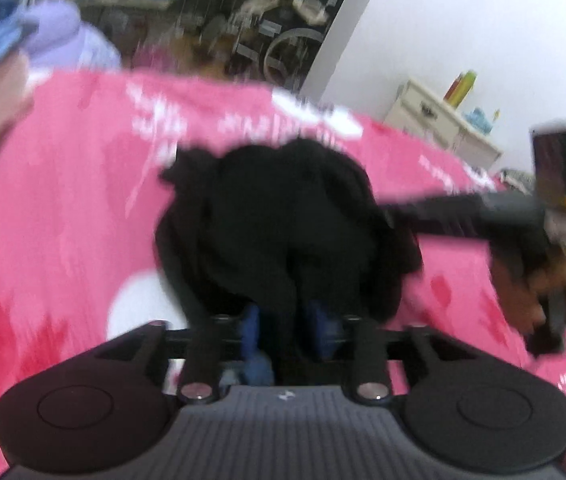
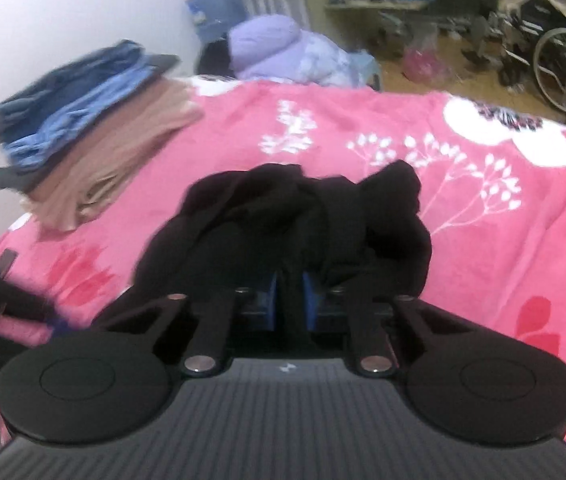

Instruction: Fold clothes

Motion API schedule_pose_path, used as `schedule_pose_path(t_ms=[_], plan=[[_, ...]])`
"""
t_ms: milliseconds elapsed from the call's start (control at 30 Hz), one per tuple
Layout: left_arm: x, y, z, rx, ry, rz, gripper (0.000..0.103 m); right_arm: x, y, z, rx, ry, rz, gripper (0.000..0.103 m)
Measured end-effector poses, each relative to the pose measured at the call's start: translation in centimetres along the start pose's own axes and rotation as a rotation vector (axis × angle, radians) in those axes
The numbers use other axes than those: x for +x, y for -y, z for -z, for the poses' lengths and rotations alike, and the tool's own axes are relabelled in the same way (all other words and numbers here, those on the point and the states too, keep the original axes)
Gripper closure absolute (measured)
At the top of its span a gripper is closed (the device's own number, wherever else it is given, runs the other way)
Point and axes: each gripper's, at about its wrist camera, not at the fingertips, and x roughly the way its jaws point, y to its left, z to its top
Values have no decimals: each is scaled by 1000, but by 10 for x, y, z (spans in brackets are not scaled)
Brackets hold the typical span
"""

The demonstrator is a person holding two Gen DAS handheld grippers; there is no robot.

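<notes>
A black garment (image 1: 283, 216) lies bunched on the pink floral bedspread (image 1: 63, 216). My left gripper (image 1: 289, 326) is shut on a fold of it, with black cloth between its blue pads (image 1: 251, 326). My right gripper (image 2: 290, 300) is also shut on the black garment (image 2: 283, 216), with cloth pinched between its blue pads (image 2: 309, 300). In the left wrist view the right gripper's body and the hand holding it (image 1: 539, 248) show at the right edge. The view is blurred.
A stack of folded clothes (image 2: 83, 120), blue, dark and tan, lies at the bed's far left by the wall. A lilac bundle (image 2: 275, 46) sits beyond the bed. A white cabinet (image 1: 443, 124) stands at the right. A cluttered floor lies beyond.
</notes>
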Motion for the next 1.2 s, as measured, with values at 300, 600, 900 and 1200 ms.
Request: schedule_pose_path(t_ms=[300,600,900,1200], plan=[[17,-3,-18,22,16,-33,34,-47,-52,41,-132,-38,-227,96],[-11,-15,-20,-45,73,21,22,-53,-121,106,-451,-205,-399,101],[50,-8,-11,-8,-16,-22,52,-69,-60,46,-172,-15,-173,75],[4,-5,15,3,-5,29,86,-25,2,26,103,-31,-46,58]])
